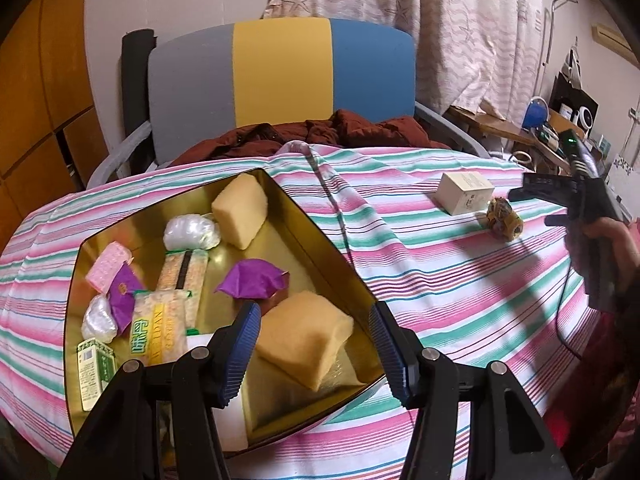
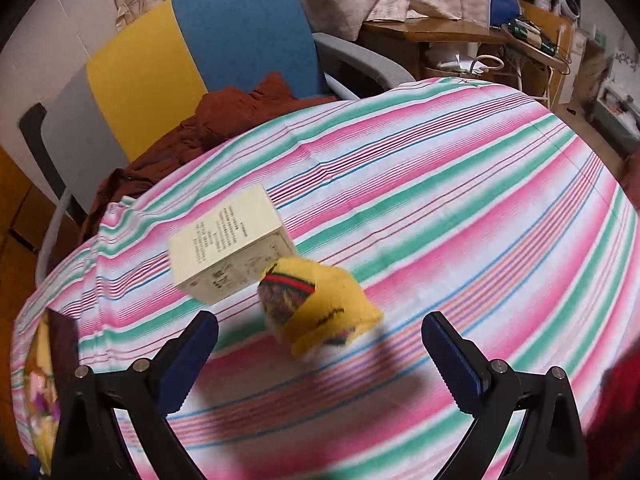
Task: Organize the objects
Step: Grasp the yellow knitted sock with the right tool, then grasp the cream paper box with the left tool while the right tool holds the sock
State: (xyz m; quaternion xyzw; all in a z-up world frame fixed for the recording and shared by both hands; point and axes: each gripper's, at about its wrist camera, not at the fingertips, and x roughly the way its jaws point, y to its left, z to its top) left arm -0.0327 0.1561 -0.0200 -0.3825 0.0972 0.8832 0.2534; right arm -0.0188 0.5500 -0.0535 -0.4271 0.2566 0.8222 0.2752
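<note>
An open gold tin [image 1: 316, 240] lies on the striped cloth in the left wrist view. It holds two yellow sponges [image 1: 306, 340], purple packets [image 1: 252, 280], white wrapped bundles and small boxes. My left gripper [image 1: 314, 344] is open just above the tin's near corner, with the nearer sponge below its fingers. To the right stand a cream box [image 1: 464, 194] and a yellow rolled sock [image 1: 505, 220]. A hand holds my right gripper [image 1: 534, 208], open, just right of the roll. In the right wrist view the open right gripper [image 2: 320, 330] frames the rolled sock [image 2: 324, 308], and the cream box [image 2: 232, 244] stands behind it.
A chair [image 1: 280, 72] with a grey, yellow and blue back stands behind the table, with a brown garment [image 1: 320, 132] on its seat. A cluttered wooden desk [image 1: 556, 128] is at the far right. A black cable [image 1: 568, 300] hangs from the right gripper over the cloth.
</note>
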